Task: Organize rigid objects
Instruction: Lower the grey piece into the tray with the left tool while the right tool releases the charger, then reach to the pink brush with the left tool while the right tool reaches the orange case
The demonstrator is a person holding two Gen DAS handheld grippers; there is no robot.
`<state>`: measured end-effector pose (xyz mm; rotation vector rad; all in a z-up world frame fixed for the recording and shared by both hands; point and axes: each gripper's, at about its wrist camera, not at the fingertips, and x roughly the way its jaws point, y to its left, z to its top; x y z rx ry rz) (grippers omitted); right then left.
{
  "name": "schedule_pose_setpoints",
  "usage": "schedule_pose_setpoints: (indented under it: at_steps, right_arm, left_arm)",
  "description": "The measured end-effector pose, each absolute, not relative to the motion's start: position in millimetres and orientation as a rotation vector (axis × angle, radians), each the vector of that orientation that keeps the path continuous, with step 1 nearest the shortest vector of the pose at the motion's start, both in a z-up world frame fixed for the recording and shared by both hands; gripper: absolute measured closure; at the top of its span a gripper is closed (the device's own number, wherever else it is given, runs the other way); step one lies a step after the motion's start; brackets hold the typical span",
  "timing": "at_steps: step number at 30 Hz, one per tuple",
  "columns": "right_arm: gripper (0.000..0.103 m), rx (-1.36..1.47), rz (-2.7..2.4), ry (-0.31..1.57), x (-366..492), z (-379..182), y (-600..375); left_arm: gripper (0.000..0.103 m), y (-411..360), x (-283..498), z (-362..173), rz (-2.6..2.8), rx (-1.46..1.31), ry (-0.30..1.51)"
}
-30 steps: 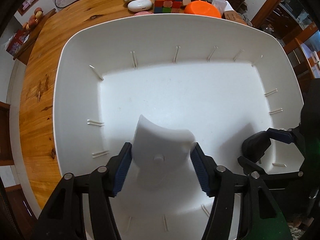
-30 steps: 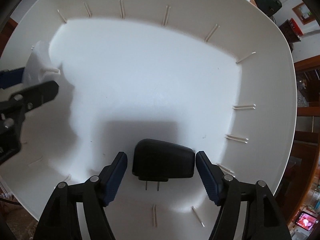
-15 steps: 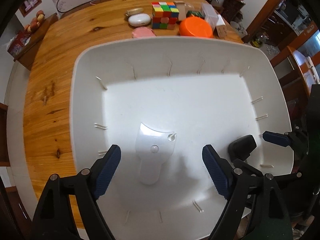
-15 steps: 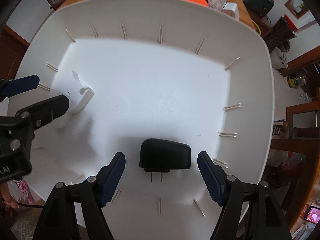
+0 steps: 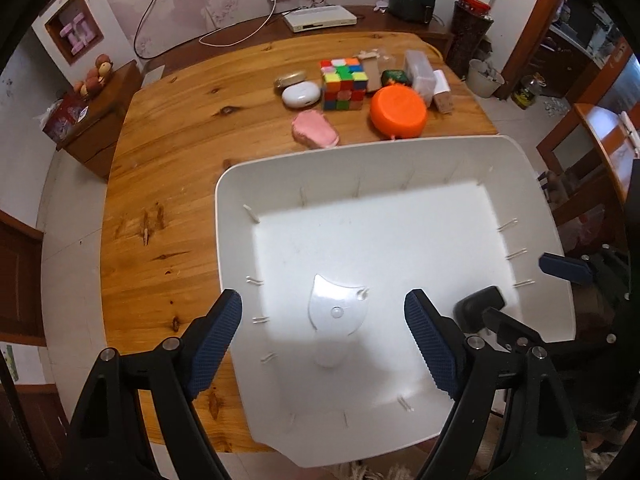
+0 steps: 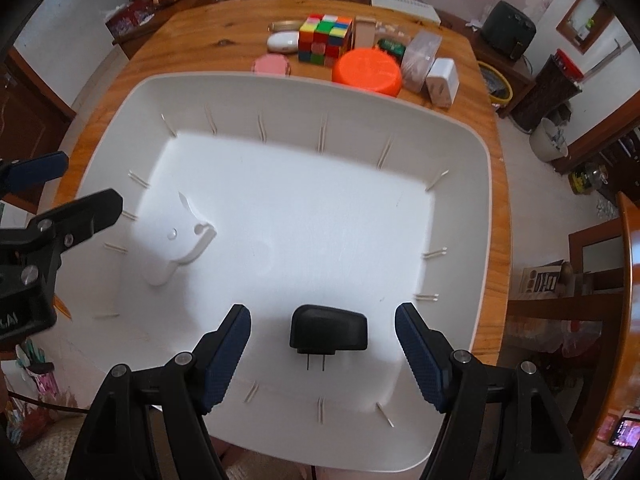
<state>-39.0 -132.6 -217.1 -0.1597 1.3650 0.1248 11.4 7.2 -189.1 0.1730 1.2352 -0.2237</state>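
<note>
A large white bin (image 5: 236, 264) (image 6: 460, 152) sits at the near edge of the wooden table. A white plastic piece (image 5: 336, 316) (image 6: 180, 240) lies on its floor at the left. A black plug adapter (image 6: 328, 330) (image 5: 478, 306) lies at the right, prongs toward me. My left gripper (image 5: 324, 340) is open and empty, raised above the white piece. My right gripper (image 6: 323, 352) is open and empty, raised above the adapter.
Behind the bin on the table (image 5: 168, 152) are a pink item (image 5: 314, 130), an orange round lid (image 5: 398, 112), a colour cube (image 5: 344, 84), a white oval case (image 5: 301, 95), a clear box (image 5: 420, 70) and a white charger (image 6: 442, 82).
Both grippers let go: the left opened off the white piece, the right off the black adapter. Both have pulled up and back, so the bin and table look farther away.
</note>
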Motion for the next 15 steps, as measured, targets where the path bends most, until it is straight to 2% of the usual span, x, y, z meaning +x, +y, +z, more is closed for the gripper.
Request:
schedule_pose_setpoints:
  at_steps: [7,15]
  right_arm:
    - [0.027,-0.144,0.134,1.291,-25.1,-189.5,-139.7]
    - [0.028,-0.123,0.130,1.139,-14.9,-127.1,-153.4]
  left_arm:
    - [0.018,1.6,13.1,-164.1,-0.218,0.192,1.185]
    - [0.018,4.0,27.5,-115.4,-0.206,0.171,1.072]
